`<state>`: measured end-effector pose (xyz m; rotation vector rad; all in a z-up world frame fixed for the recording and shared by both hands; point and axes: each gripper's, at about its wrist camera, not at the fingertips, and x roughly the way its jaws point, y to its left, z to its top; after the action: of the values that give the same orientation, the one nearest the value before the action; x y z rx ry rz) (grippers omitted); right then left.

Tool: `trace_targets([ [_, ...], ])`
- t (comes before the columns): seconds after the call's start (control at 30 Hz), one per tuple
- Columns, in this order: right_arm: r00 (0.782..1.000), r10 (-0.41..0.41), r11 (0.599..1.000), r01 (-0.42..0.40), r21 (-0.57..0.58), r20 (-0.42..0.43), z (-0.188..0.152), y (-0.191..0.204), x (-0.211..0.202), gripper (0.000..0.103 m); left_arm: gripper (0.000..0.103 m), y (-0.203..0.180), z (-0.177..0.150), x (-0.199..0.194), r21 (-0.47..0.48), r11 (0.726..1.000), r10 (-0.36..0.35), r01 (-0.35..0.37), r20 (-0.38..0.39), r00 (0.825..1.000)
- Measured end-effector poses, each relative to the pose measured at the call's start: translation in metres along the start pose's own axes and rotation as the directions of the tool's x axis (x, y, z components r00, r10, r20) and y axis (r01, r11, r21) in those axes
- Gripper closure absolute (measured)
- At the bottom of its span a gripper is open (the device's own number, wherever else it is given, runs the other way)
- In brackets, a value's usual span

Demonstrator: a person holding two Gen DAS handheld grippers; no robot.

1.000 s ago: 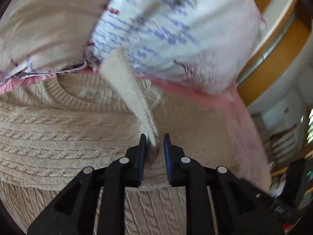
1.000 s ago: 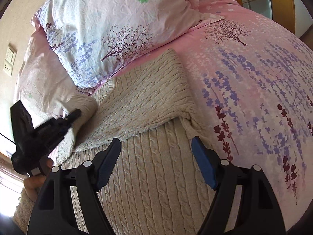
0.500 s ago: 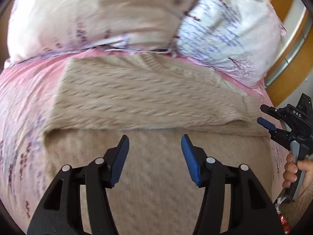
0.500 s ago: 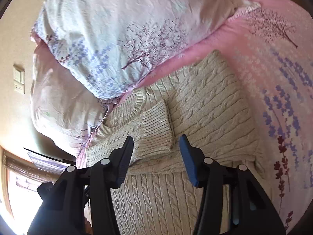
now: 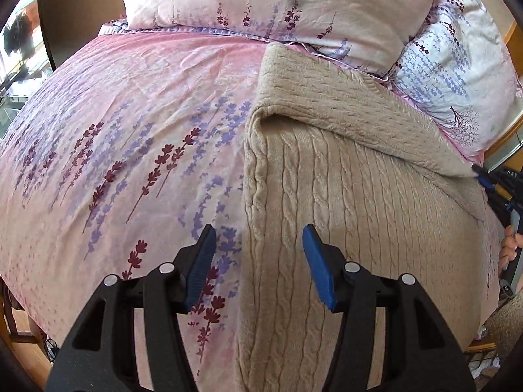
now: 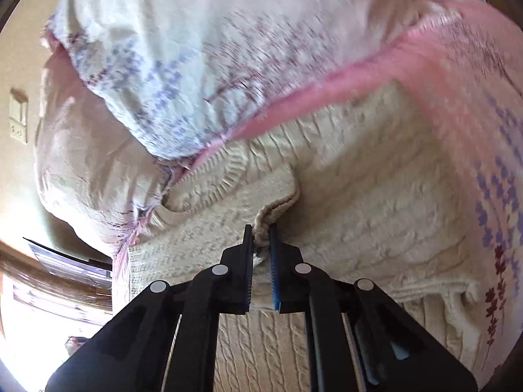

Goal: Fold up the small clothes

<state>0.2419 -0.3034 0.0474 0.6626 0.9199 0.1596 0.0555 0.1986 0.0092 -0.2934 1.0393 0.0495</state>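
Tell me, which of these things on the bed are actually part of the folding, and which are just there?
Part of the job:
- sweater, beige cable knit, sleeve folded across it
- right gripper, has just closed on the sweater's cuff
- left gripper, open over the sweater's edge, holding nothing

Just there:
- pillows
- pink flowered bedspread
- wall switch

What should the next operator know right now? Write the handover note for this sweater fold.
Right gripper: its jaws have just been closing and are now shut on the sleeve cuff.
Left gripper: open, empty, over the sweater edge.
Sweater lies on the pink bedspread below the pillows.
Done: one sleeve folded across the chest.
Left: place the pinched cuff, then fold the body.
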Motion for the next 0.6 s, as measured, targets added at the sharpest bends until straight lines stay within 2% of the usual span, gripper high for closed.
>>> trace_targets([
  [0.07, 0.997, 0.006, 0.998, -0.001, -0.063, 0.075, 0.006, 0.017, -0.016, 0.094, 0.048, 0.000, -0.001, -0.001, 0.005, 1.000, -0.010, 0.010, -0.001, 1.000],
  [0.13, 0.994, -0.050, 0.994, 0.059, -0.092, 0.094, 0.004, 0.020, -0.019, 0.094, 0.048, 0.003, -0.001, -0.002, -0.006, 1.000, -0.027, 0.027, -0.001, 1.000],
  [0.2, 0.987, -0.159, 0.985, 0.160, -0.065, 0.017, -0.003, 0.004, -0.002, 0.094, 0.048, 0.005, -0.002, -0.003, -0.024, 0.999, -0.046, 0.046, 0.001, 0.999],
  [0.27, 0.976, -0.208, 0.978, 0.208, -0.013, -0.058, -0.014, -0.018, 0.012, 0.094, 0.049, 0.008, -0.003, -0.005, -0.035, 0.997, -0.067, 0.067, -0.001, 0.998],
  [0.3, 0.973, -0.221, 0.975, 0.221, -0.002, -0.066, -0.020, -0.026, 0.011, 0.094, 0.049, 0.009, -0.003, -0.006, -0.040, 0.996, -0.078, 0.078, -0.003, 0.997],
  [0.5, 0.975, -0.205, 0.979, 0.205, -0.008, -0.087, -0.020, -0.028, 0.004, 0.095, 0.058, 0.017, -0.006, -0.009, -0.087, 0.983, -0.164, 0.162, -0.019, 0.986],
  [0.6, 0.985, -0.160, 0.987, 0.160, -0.013, -0.062, -0.019, -0.030, -0.027, 0.076, 0.061, 0.021, -0.008, -0.010, -0.119, 0.969, -0.221, 0.216, -0.031, 0.975],
])
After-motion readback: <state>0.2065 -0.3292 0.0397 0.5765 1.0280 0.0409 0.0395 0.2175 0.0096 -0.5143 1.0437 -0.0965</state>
